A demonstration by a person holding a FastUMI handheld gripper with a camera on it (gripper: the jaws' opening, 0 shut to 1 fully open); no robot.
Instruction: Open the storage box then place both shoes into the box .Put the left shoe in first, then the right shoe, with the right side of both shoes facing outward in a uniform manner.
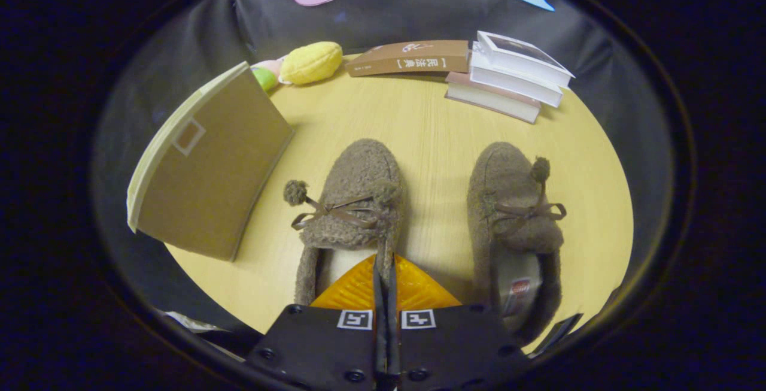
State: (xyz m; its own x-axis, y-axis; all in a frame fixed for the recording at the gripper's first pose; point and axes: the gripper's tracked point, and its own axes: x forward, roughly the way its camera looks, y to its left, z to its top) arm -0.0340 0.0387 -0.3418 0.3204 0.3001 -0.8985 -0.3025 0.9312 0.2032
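Two brown fuzzy slippers with ribbon bows and pompoms lie side by side on the wooden table point(431, 121), toes pointing away from me. The left shoe point(359, 199) is just ahead of my fingers. The right shoe point(514, 211) lies to the right of them. A closed brown storage box point(203, 157) with a pale edge stands left of the shoes. My gripper point(383, 277) is shut, its fingers pressed together. Their tips overlap the right rim of the left shoe's opening, and I cannot tell whether they touch it.
At the far side of the table lie a brown book point(413, 58), a stack of white books point(514, 73) and a yellow plush toy point(311, 61) with a green and pink one beside it. Black cloth walls surround the round table.
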